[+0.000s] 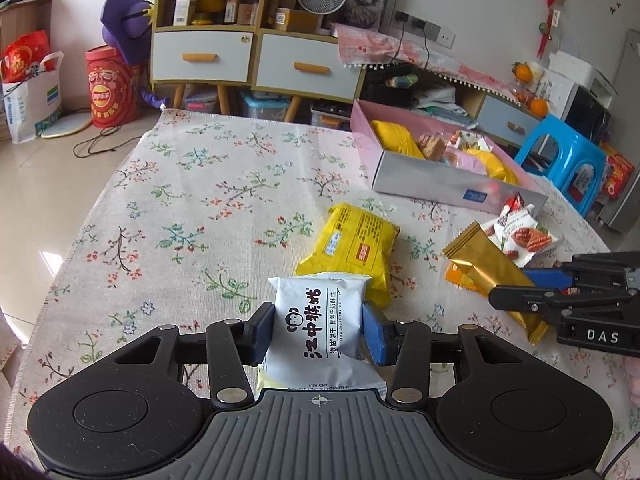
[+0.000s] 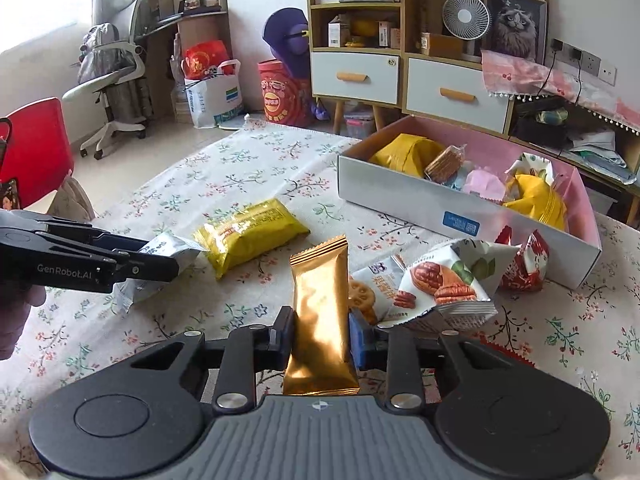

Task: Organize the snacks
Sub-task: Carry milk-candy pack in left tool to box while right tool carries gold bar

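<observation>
A white packet (image 1: 316,320) is pinched between the fingers of the left gripper (image 1: 318,330), and a gold packet (image 2: 320,320) is clamped upright in the right gripper (image 2: 320,334). Both wrappers are slick and soft, so either could be squeezed out or dropped short if carried quickly. The pink box (image 2: 452,210), already part filled, lies ahead and to the right, well apart from both. A yellow packet (image 1: 352,246) and a nut packet (image 2: 444,284) are left on the tablecloth (image 1: 192,208) between.
</observation>
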Demonstrator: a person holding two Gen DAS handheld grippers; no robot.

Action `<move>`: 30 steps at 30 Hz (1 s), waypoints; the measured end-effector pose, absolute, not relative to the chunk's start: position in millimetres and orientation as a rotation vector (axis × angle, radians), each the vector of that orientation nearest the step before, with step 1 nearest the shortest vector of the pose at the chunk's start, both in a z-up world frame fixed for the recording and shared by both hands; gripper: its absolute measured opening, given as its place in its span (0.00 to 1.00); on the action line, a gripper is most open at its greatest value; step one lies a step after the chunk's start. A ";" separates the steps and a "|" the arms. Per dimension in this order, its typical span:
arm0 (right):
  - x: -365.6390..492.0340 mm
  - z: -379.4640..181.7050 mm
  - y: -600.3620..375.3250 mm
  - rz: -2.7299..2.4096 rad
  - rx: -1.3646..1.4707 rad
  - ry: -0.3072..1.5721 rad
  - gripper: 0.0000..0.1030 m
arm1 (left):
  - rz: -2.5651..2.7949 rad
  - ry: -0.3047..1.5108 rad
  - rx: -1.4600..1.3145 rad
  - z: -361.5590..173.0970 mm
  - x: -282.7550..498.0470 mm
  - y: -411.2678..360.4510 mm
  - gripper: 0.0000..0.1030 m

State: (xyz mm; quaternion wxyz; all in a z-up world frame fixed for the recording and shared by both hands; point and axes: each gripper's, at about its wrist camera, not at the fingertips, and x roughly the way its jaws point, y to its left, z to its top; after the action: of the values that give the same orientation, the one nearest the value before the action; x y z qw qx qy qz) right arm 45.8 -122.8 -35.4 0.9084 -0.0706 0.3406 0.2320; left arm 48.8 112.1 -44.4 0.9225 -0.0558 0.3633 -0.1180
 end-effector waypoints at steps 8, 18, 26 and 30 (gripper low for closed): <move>48.5 -19.7 -126.1 0.478 -0.107 0.684 0.16 | -0.237 0.723 -0.140 -27.1 56.8 110.5 0.43; 56.9 6.7 -141.1 0.428 -0.055 0.650 0.16 | -0.256 0.657 -0.154 9.2 75.3 87.3 0.43; 82.4 22.8 -161.7 0.356 -0.016 0.643 0.16 | -0.272 0.677 -0.181 17.7 109.9 53.4 0.43; 104.6 28.1 -170.2 0.324 0.013 0.642 0.16 | -0.272 0.684 -0.169 16.5 134.4 35.6 0.43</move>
State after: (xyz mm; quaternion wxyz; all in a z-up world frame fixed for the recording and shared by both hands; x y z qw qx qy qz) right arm 104.6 -170.2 28.1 0.9361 0.0065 0.3139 0.1586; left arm 134.4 35.6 16.5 0.9296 -0.0827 0.3337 -0.1330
